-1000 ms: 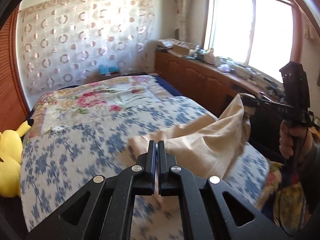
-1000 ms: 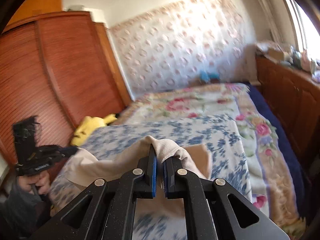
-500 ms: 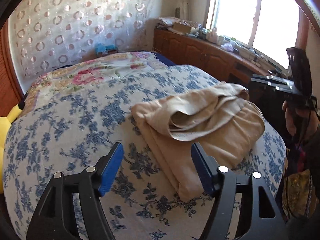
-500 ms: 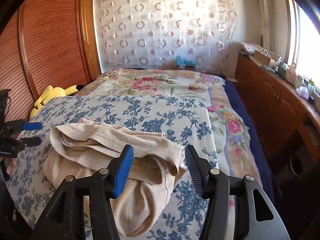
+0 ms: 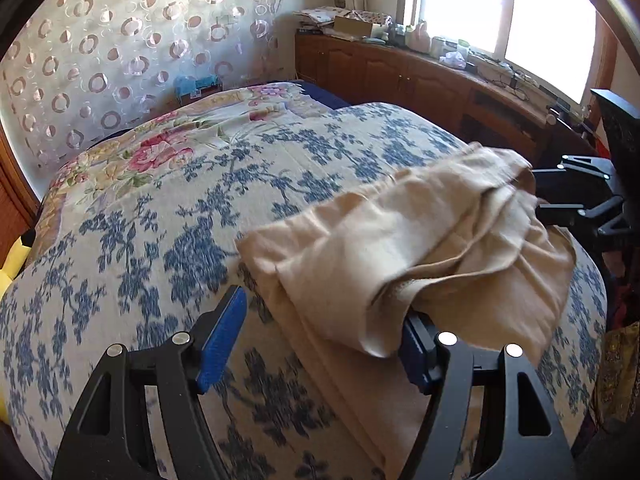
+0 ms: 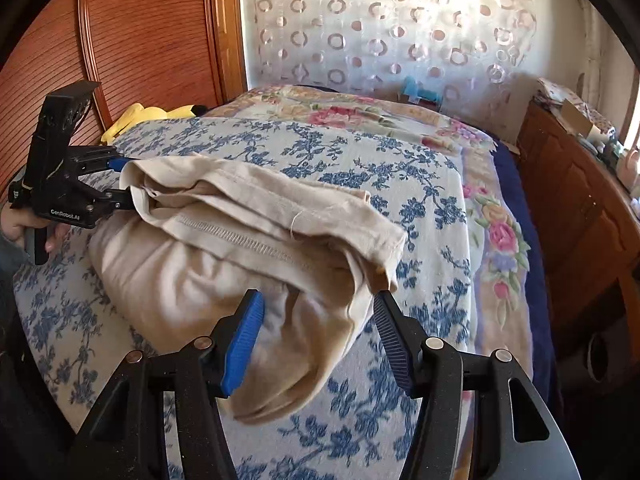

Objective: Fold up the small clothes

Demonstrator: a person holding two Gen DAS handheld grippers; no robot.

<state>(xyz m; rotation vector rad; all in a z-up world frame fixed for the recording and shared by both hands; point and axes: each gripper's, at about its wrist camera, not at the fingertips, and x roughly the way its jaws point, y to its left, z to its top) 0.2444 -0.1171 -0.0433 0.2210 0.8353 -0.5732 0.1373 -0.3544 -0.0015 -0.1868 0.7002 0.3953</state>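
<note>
A beige garment (image 5: 408, 240) lies loosely folded on the blue-flowered bedspread (image 5: 160, 240); it also shows in the right wrist view (image 6: 240, 248). My left gripper (image 5: 320, 340) is open, its jaws astride the garment's near end, with cloth draped over the right finger. My right gripper (image 6: 318, 336) is open, its jaws astride the garment's other end. The left gripper also shows in the right wrist view (image 6: 120, 184), open at the garment's far edge. The right gripper shows in the left wrist view (image 5: 560, 188), open at the cloth's far end.
A wooden cabinet (image 5: 420, 76) with clutter runs under the window at the bed's right side. A wooden wardrobe (image 6: 140, 40) and a yellow plush toy (image 6: 152, 114) are at the left. A pink-flowered cover (image 6: 340, 112) lies at the bed's far end.
Both grippers were shut on the lifted garment a second ago. They opened, the garment dropped onto the bed, and both have since moved in close around its ends.
</note>
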